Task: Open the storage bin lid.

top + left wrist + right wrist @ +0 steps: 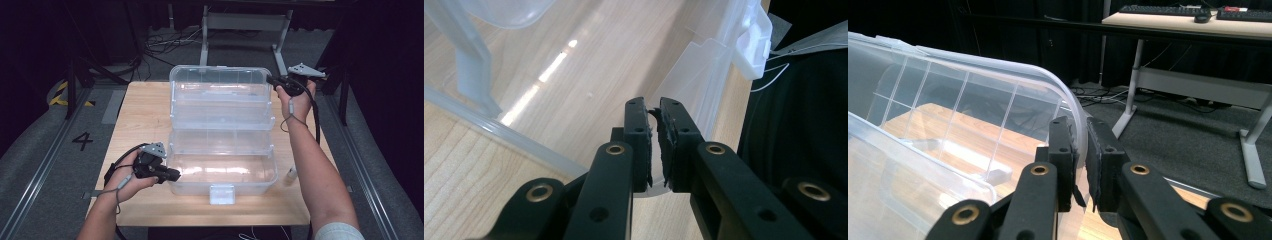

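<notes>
Clear plastic box point(222, 165) stands open on table point(145, 115). Left gripper point(653, 107) clamps the base wall, right gripper point(1079, 127) the lid point(973, 100) rim. High view adds the front latch point(222, 194).

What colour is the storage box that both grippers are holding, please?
The storage box is clear, colourless plastic; the high view shows it best.

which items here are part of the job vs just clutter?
In the job:
- clear plastic box, left gripper pinching its side rim
- its open lid, right gripper pinching the edge

Lying about:
- small white item on the table
- cables on the floor
- far desk with keyboard
</notes>
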A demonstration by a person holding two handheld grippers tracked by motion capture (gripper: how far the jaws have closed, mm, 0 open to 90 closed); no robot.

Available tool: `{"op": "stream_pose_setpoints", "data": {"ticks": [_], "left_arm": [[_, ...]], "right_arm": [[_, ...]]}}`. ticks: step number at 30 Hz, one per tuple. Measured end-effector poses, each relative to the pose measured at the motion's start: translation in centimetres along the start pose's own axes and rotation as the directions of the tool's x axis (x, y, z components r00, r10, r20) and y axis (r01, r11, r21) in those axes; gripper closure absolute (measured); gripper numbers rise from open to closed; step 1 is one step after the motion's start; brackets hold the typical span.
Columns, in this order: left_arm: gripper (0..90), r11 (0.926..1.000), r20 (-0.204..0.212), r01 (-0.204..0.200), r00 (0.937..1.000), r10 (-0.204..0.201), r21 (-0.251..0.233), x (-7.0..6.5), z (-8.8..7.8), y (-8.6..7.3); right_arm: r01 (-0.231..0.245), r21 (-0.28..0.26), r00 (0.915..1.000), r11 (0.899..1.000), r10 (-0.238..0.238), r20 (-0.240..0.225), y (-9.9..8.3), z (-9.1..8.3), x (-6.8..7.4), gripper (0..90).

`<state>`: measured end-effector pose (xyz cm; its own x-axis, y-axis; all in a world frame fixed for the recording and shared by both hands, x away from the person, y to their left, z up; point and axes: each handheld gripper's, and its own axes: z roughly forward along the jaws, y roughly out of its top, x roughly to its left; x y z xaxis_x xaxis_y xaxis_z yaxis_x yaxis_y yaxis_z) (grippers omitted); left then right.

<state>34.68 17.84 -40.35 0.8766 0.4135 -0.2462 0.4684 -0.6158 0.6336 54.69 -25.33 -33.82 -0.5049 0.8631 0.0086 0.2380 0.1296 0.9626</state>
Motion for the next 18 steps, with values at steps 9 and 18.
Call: {"op": "stream_pose_setpoints", "data": {"ticks": [9,18], "left_arm": [[82.8,1.0,0.003,-0.003,1.0,0.003,-0.002,0.0,0.0,0.0],[82.8,1.0,0.004,-0.005,1.0,0.005,0.0,0.1,0.0,0.0]], "right_arm": [[-0.018,0.021,0.9998,1.0,0.018,0.0,-0.3,1.0,-0.4,82.4],[-0.036,0.042,0.9993,0.998,0.036,-0.002,-0.6,1.8,-0.8,82.3]]}}
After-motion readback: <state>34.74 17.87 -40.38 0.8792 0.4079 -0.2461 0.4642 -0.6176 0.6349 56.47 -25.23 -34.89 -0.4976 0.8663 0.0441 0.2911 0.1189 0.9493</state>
